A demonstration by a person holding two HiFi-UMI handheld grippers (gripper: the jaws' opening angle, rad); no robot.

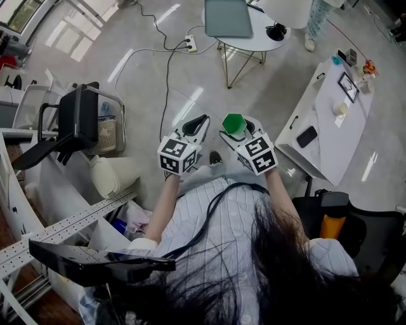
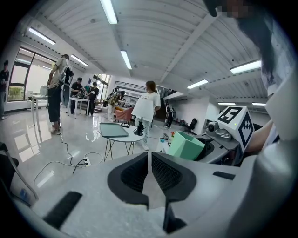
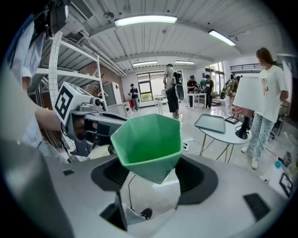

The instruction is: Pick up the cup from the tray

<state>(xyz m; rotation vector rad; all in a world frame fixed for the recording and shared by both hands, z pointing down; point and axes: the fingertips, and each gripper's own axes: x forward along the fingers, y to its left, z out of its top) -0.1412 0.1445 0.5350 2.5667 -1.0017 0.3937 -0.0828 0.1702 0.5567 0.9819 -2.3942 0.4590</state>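
Observation:
A green faceted cup (image 1: 233, 123) is held in the air in front of the person's chest, with my right gripper (image 1: 236, 129) shut on its lower part. In the right gripper view the cup (image 3: 148, 142) fills the middle, mouth up and tilted toward the camera, pinched between the jaws of the right gripper (image 3: 151, 173). My left gripper (image 1: 197, 123) hangs just left of it, shut with nothing between its jaws; in the left gripper view its tips (image 2: 149, 160) meet and the cup (image 2: 185, 145) shows at the right. The grey-green tray (image 1: 227, 18) lies bare on a small round white table ahead.
A long white table (image 1: 330, 120) with a phone and small items stands at the right. A black chair (image 1: 76, 120) and a metal rack are at the left. A power strip (image 1: 189, 43) and cable lie on the floor. Several people stand beyond the round table (image 2: 122, 136).

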